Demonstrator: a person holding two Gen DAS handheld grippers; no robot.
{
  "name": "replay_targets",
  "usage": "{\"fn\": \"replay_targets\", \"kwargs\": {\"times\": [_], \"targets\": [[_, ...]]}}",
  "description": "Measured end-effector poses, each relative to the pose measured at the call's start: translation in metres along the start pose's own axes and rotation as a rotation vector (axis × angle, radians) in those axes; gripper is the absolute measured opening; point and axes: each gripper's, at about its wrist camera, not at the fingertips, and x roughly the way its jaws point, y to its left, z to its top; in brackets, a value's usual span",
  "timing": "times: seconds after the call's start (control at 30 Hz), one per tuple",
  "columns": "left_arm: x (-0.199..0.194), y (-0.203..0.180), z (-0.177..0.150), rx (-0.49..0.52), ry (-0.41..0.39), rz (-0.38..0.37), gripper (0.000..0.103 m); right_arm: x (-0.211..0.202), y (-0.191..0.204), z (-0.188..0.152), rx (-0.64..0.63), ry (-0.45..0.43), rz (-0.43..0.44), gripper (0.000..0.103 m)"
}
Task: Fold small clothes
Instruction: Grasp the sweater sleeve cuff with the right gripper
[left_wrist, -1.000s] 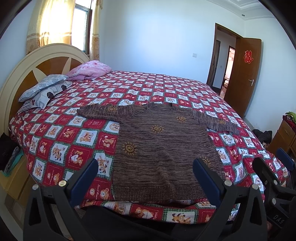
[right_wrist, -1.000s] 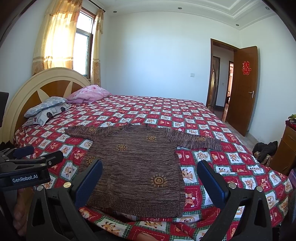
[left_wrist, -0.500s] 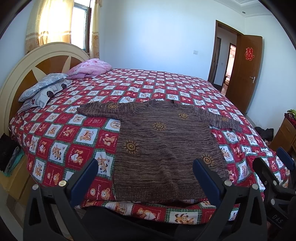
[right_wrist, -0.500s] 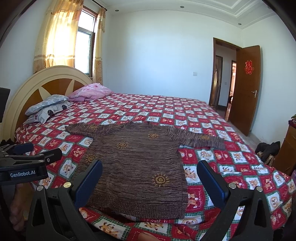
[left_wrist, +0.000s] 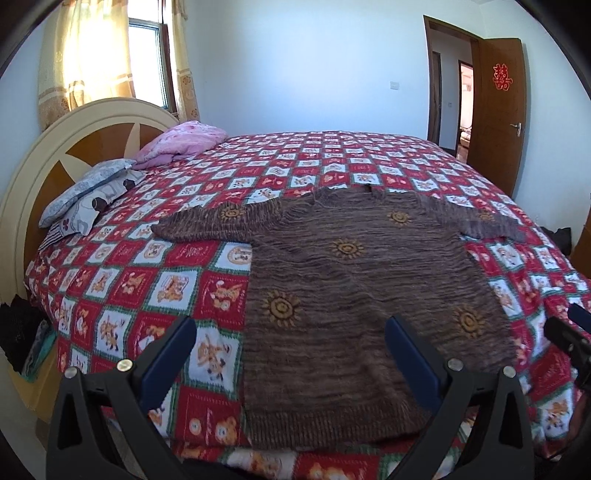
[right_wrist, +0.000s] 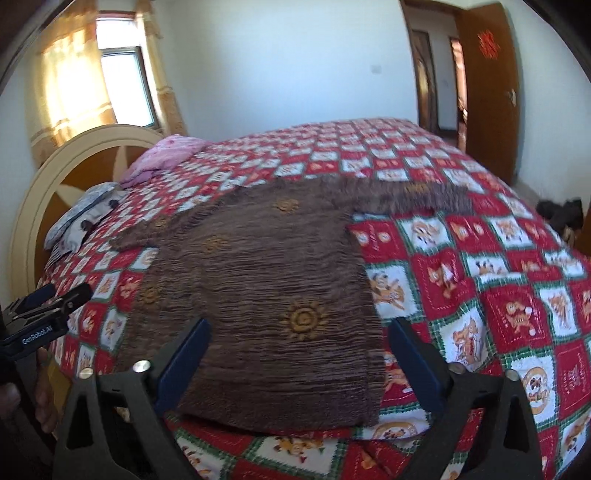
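Note:
A small brown knitted sweater (left_wrist: 354, 280) with yellow sun motifs lies flat on the bed, both sleeves spread out, hem toward me. It also shows in the right wrist view (right_wrist: 273, 295). My left gripper (left_wrist: 290, 339) is open and empty, hovering over the hem's left half. My right gripper (right_wrist: 299, 343) is open and empty, over the hem's right half near the lower right corner. The left gripper also shows in the right wrist view (right_wrist: 40, 314), and the right gripper shows at the right edge of the left wrist view (left_wrist: 570, 336).
The bed carries a red, white and green patchwork quilt (left_wrist: 155, 284). Pillows (left_wrist: 88, 195) and a pink bundle (left_wrist: 181, 144) lie by the cream headboard (left_wrist: 33, 177). An open wooden door (left_wrist: 495, 110) stands at the back right. Dark items (right_wrist: 561, 214) lie on the floor.
Both grippers have moved forward and lower toward the sweater's hem; the right one has tilted down more. Both stay open and empty.

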Motion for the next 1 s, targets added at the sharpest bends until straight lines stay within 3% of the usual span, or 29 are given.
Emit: {"fn": "replay_targets", "kwargs": {"times": [0.13,0.23,0.5,0.83,1.0], "targets": [[0.035,-0.002,0.016,0.015,-0.017,0.043,0.103,0.022,-0.041,0.023,0.088,0.04,-0.028,0.079],[0.065,-0.008,0.029,0.035,-0.048,0.088,0.103,0.036,-0.077,0.044,0.138,0.031,-0.096,0.072],[0.138,-0.019,0.06,0.043,-0.008,0.136,0.103,0.085,-0.177,0.1,0.31,0.042,-0.202,0.056],[0.202,0.0,0.082,0.026,0.025,0.258,0.103,0.149,-0.251,0.174,0.383,0.025,-0.267,0.056],[0.227,0.017,0.086,-0.005,0.066,0.307,0.103,0.182,-0.269,0.187,0.375,0.057,-0.284,0.055]]}}
